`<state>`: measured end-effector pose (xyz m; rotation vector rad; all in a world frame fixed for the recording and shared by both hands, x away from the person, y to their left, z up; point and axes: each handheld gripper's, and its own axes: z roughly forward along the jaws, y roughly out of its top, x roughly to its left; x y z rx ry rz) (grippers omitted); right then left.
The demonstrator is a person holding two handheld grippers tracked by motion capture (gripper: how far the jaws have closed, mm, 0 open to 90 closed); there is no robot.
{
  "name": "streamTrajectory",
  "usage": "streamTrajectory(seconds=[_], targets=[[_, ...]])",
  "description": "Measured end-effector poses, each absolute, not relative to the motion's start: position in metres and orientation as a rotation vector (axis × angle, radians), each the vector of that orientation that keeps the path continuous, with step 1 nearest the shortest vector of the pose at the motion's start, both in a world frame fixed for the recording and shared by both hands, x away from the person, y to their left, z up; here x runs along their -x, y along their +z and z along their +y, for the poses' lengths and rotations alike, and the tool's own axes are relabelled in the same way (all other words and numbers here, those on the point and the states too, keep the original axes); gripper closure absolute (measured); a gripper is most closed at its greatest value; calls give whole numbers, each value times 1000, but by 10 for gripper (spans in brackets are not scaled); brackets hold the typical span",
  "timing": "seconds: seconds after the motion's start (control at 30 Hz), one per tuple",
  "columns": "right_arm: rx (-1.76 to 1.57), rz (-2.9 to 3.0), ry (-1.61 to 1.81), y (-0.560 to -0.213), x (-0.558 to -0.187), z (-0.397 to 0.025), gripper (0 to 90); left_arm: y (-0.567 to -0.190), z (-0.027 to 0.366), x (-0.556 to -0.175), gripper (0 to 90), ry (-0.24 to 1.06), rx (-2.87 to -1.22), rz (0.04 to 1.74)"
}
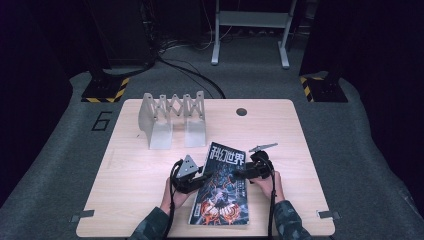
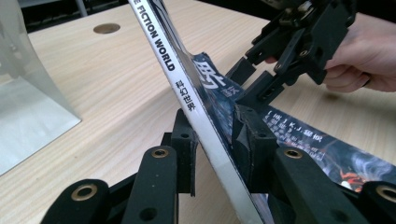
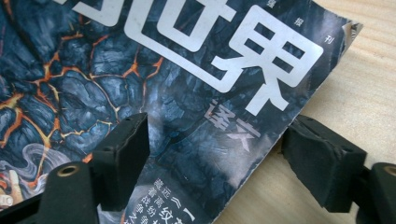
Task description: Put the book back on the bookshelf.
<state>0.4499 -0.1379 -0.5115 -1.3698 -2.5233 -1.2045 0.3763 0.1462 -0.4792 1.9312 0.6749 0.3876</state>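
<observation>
The magazine (image 1: 223, 186) lay near the front middle of the wooden table (image 1: 135, 170), between your two hands, its dark cover facing up with large white characters across the top and orange, lava-like cracks below. In the left gripper view its white spine (image 2: 187, 88) rose at a slant, printed with "FICTION WORLD" and small characters; the top of that lettering was cut off by the picture's edge. In the right gripper view the cover's top and left parts ran out of frame, and its free corner (image 3: 348, 28) looked slightly curled and worn. Whether the far edge of the magazine rested on the table or was lifted could not be made out from above.

Your left gripper (image 1: 192, 181) met the magazine at its spine edge. Its two black jaws straddled the spine, one on each side, and the pads looked pressed against it, gripping the magazine. Your left hand (image 1: 176, 196) held the tool from behind, the forearm entering from the bottom edge.

Your right gripper (image 1: 244, 173) came in from the opposite side, over the cover's right edge. Its jaws stood spread apart, one pad (image 3: 126, 154) over the cover and the other pad (image 3: 322, 161) beyond the edge above bare wood, gripping nothing. Your right hand (image 1: 267, 182) wrapped its body.

Farther back on the left stood a pale, translucent accordion rack (image 1: 172, 117). A round hole (image 1: 241, 111) pierced the table's far side.
</observation>
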Motion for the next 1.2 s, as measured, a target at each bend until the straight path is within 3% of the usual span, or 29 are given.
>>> streamTrajectory(seconds=[0.17,0.33,0.57,0.83,1.0,1.2], targets=[[1436,-2493,-1228,-512,-452,-144,446,-479,147,-379,710,367,-1937,674],[1455,-2533,-1222,-512,-451,-141,509,-476,147,-394,685,241,-1995,698],[1473,-2608,-1179,-510,-447,-134,529,-482,145,-415,595,101,-2085,794],[1458,-2631,-1188,-511,-447,-133,536,-496,137,-425,551,-5,-2173,838],[1452,-2620,-1208,-512,-448,-134,523,-493,139,-418,651,46,-2119,810],[1404,-2591,-1206,-511,-448,-137,378,-488,140,-407,700,115,-2048,748]])
